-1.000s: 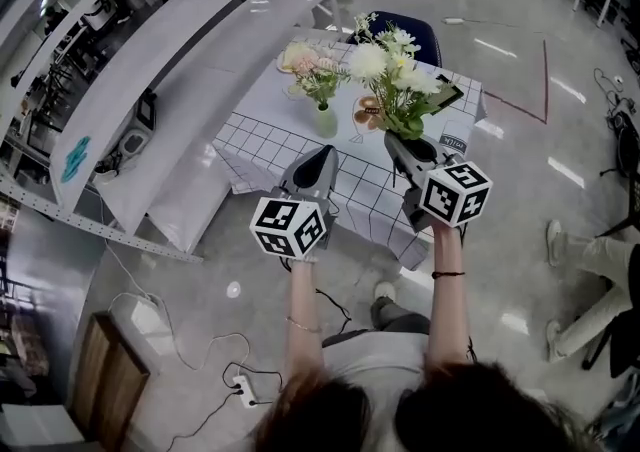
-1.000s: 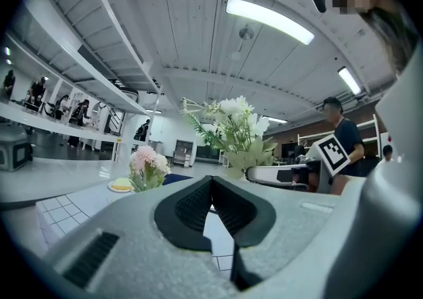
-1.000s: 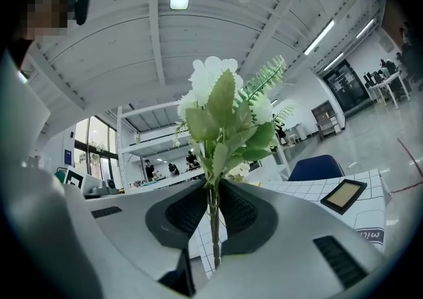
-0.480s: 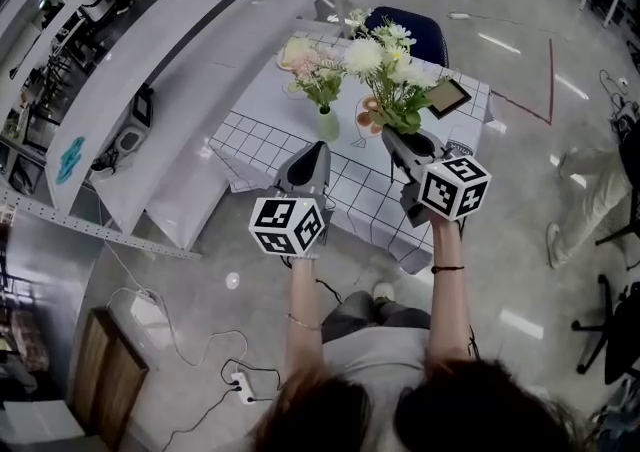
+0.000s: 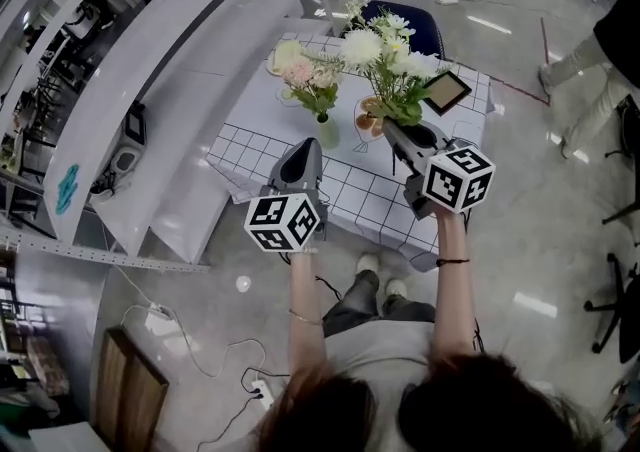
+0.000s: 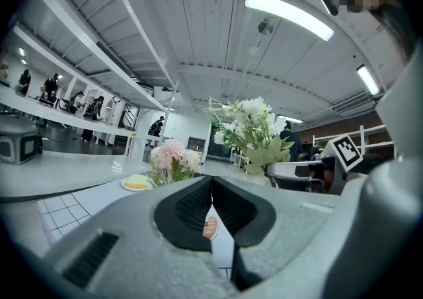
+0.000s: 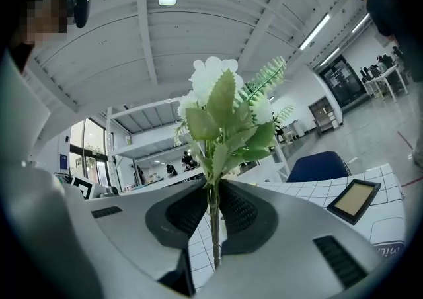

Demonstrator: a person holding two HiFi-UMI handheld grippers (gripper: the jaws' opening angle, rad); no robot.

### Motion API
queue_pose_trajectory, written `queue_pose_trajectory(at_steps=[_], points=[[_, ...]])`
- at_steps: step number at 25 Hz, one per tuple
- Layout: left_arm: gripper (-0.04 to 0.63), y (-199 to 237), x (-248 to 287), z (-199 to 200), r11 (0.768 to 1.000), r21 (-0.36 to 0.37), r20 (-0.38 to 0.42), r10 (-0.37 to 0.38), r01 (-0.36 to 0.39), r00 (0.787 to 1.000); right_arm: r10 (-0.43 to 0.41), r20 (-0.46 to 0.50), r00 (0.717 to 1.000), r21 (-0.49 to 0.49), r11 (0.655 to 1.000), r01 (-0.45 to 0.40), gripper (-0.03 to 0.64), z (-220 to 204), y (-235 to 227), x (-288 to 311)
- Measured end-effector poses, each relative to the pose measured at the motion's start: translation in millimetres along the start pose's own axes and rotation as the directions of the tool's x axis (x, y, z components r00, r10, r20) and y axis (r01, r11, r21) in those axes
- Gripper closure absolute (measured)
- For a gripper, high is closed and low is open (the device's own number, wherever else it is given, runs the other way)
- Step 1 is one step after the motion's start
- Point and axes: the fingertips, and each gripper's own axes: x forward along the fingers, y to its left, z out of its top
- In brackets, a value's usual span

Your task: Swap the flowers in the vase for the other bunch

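White bunch (image 7: 221, 116) stands clamped in the right gripper (image 7: 213, 185); left gripper (image 6: 211, 184) closed, empty.

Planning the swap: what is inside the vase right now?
The pink bunch stands in the vase. The vase wall hides its stem ends and any water.
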Motion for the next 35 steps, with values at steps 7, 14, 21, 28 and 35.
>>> queue_pose_trajectory(at_steps=[7, 14, 21, 28, 35], points=[[0.584, 28.5, 36.0, -22.8, 0.998, -0.036, -0.083, -0.044, 0.042, 0.996, -0.068, 0.014, 0.998, 0.023, 0.997, 0.068, 0.565, -3.3, -24.7, 23.1], [0.583, 48.9, 60.5, -42.6, 0.994, -0.07, -0.155, -0.096, 0.086, 0.983, -0.13, 0.023, 0.991, 0.032, 0.991, 0.129, 0.565, -3.1, -40.2, 37.0], [0.583, 56.3, 83.6, -55.3, 0.987, -0.071, -0.218, -0.155, 0.143, 0.963, -0.185, 0.039, 0.982, 0.049, 0.982, 0.183, 0.565, -4.2, -54.4, 43.6], [0.491, 64.4, 98.0, -72.7, 0.977, -0.113, -0.275, -0.204, 0.179, 0.939, -0.236, 0.053, 0.97, 0.07, 0.97, 0.232, 0.565, -6.7, -66.3, 47.9], [0.448, 72.6, 109.9, -85.9, 0.976, -0.107, -0.321, -0.212, 0.187, 0.923, -0.276, 0.053, 0.96, 0.084, 0.959, 0.271, 0.565, -13.4, -75.6, 49.2]])
